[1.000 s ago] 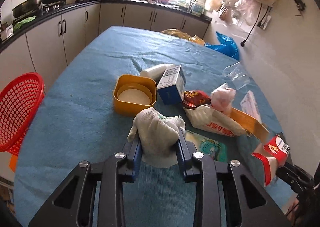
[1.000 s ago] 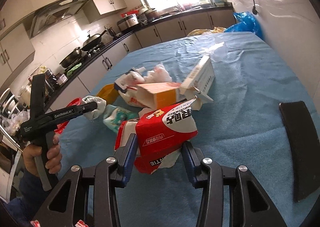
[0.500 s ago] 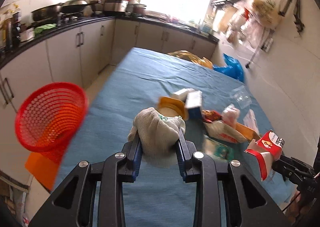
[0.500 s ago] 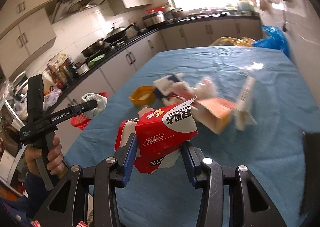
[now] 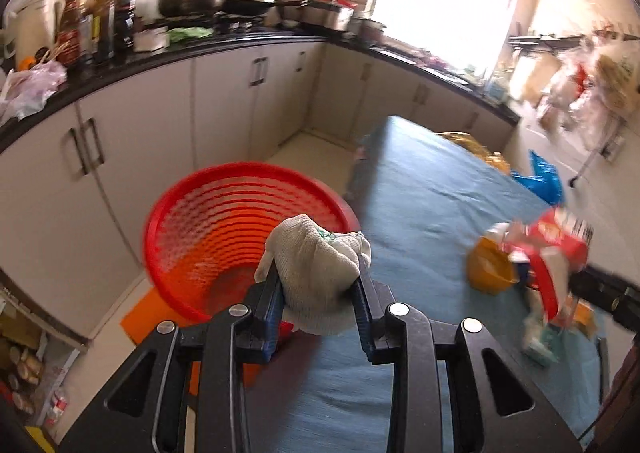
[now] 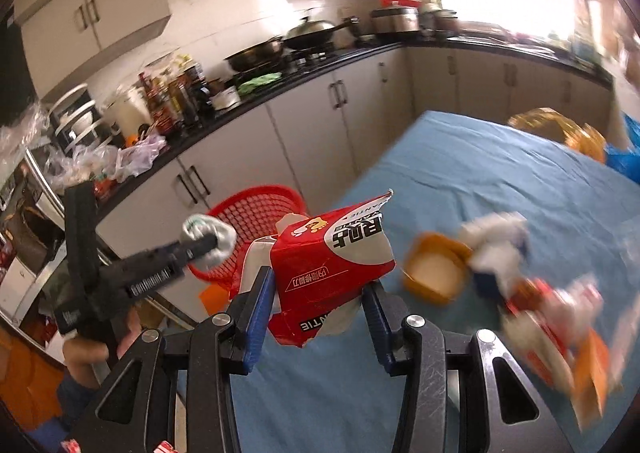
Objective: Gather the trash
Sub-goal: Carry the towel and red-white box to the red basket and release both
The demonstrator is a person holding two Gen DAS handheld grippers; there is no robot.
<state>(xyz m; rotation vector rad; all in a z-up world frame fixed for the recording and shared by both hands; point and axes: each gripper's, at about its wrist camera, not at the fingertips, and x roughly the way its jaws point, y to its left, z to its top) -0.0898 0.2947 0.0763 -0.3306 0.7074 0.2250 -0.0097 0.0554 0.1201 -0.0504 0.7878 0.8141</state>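
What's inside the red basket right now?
Nothing visible in the red basket: its mesh wall and most of the bottom show bare. The near part is covered by the white cloth clamped in the left gripper, so that portion can't be checked.

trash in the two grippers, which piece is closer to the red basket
The white cloth in the left gripper, at the red basket rim; the right gripper holds its red wrapper over the table.

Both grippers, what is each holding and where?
Left gripper clamps a balled white cloth across its middle; right gripper pinches a red wrapper by its sides.
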